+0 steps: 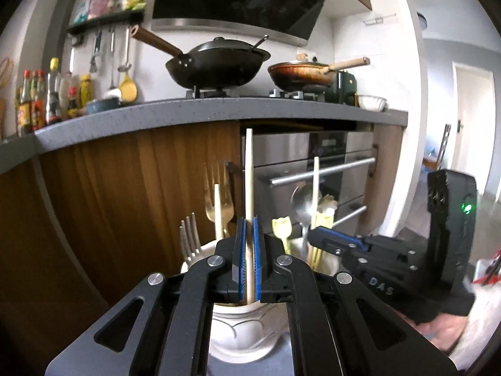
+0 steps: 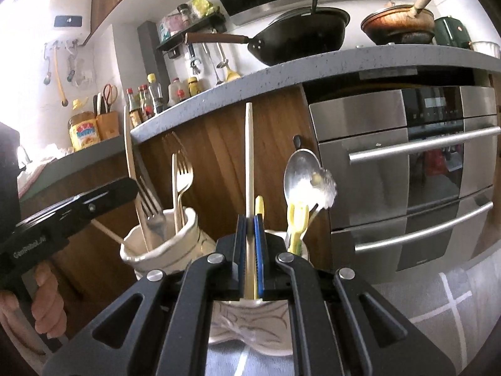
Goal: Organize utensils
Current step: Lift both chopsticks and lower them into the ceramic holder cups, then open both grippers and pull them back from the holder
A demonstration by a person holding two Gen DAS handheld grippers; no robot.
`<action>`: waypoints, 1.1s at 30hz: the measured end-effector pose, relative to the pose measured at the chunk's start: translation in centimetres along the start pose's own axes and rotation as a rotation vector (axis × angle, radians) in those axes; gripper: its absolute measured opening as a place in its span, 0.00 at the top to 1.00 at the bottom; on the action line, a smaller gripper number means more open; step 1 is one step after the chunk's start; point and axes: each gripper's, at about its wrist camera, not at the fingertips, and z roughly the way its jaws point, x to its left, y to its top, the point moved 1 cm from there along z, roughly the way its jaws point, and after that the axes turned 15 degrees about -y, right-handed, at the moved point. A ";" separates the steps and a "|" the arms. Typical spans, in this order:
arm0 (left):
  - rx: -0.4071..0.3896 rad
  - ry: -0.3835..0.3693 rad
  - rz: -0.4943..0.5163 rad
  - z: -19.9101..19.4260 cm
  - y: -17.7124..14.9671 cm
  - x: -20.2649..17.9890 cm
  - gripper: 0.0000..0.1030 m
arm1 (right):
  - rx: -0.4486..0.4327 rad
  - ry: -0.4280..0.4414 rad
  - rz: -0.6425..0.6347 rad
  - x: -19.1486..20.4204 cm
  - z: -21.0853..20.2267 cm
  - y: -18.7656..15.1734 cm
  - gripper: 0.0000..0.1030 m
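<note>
Two white ceramic holders stand side by side below the claws: the left holder (image 2: 162, 244) carries forks, the right holder (image 2: 250, 319) carries spoons and yellow-handled pieces. Each claw is clenched on one pale chopstick held upright: the left claw (image 1: 249, 260) grips the left chopstick (image 1: 249, 172) above its holder, the right claw (image 2: 249, 260) grips the right chopstick (image 2: 249, 163) likewise. Keep each stick vertical, lower it straight into a free gap between the standing utensils, and release only once the tip is inside the rim. Avoid knocking the large spoon (image 2: 300, 175).
</note>
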 end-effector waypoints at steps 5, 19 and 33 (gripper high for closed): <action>0.014 0.001 0.005 0.1 0.1 -0.2 0.93 | 0.015 -0.003 -0.023 0.3 -0.2 -0.1 0.95; -0.041 -0.010 -0.023 -3.4 1.8 -1.1 0.46 | 0.027 -0.048 -0.037 0.9 -3.1 1.5 0.59; -0.004 0.038 -0.113 -8.3 -1.0 -2.0 0.10 | 0.083 -0.163 -0.140 2.3 -9.4 0.5 0.18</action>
